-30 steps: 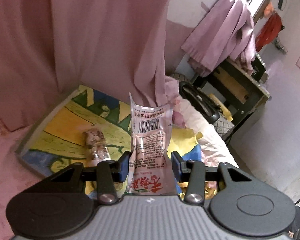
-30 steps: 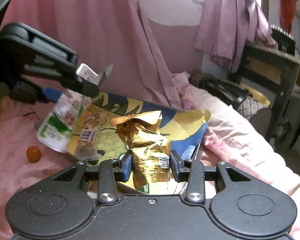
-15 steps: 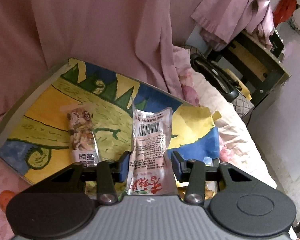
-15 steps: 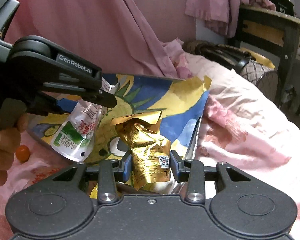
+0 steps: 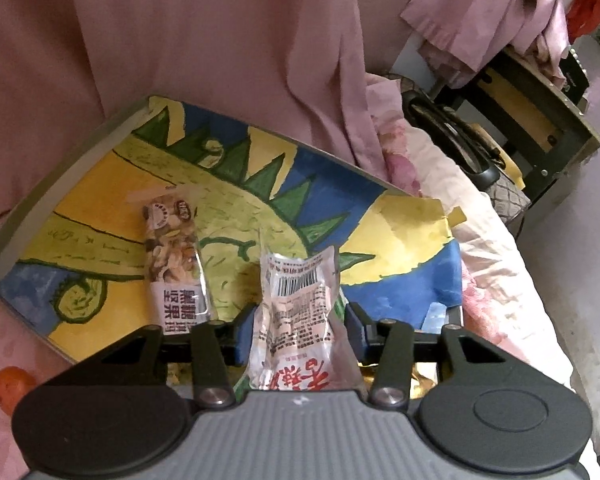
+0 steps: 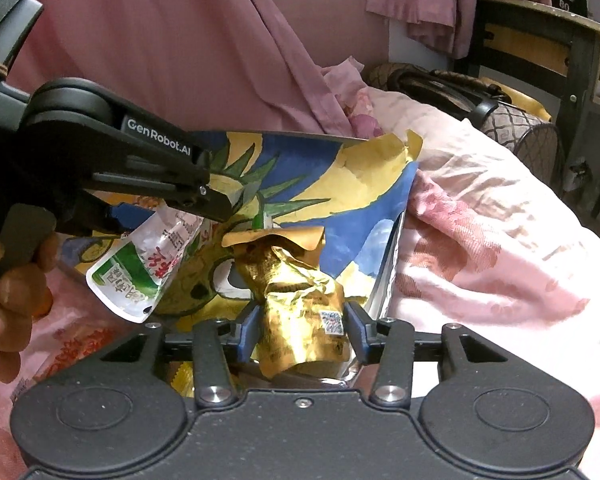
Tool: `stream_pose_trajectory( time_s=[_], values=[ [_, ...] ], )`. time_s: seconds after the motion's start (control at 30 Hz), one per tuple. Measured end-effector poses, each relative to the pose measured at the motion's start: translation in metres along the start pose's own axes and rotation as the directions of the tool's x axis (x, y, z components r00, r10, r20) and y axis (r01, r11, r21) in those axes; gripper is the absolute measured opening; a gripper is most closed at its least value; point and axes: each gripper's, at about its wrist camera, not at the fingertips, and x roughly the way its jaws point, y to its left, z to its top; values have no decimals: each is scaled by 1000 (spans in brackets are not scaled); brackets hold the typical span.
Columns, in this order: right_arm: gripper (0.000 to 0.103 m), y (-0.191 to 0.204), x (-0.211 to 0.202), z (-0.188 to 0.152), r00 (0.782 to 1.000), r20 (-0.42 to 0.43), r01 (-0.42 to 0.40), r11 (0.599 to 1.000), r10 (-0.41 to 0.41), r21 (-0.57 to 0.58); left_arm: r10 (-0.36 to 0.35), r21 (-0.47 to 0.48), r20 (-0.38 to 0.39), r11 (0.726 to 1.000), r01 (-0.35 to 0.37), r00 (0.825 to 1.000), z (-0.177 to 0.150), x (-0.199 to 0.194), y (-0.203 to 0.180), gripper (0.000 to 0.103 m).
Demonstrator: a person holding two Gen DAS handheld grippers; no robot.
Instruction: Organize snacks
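Pink bedding carried our painted tray (image 5: 60, 184) with a nut bar (image 5: 176, 264) lying lengthwise. Both claws were opening: left claw (image 5: 298, 328) around the upright white packet (image 5: 300, 316), right claw (image 6: 300, 332) around the gold packet (image 6: 300, 312).

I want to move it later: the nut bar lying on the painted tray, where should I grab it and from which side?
Grip the nut bar across its narrow width at mid-length, coming from above: it lies flat on the tray, with both long edges free.
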Motion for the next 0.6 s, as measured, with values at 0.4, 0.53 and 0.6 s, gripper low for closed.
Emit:
stream_pose_trajectory(
  time_s=[0.4, 0.53, 0.6],
  values=[
    [78, -1, -12, 4, 999, 44, -8, 1000, 7, 12, 11, -2, 39, 1000, -11, 999, 3, -23, 0, 81],
    [87, 2, -27, 4, 993, 115, 27, 999, -22, -40, 5, 21, 79, 1000, -7, 997, 4, -46, -1, 87],
    [89, 0, -36, 4, 989, 149, 30, 999, -24, -39, 14, 40, 104, 999, -18, 995, 3, -60, -2, 91]
  ],
)
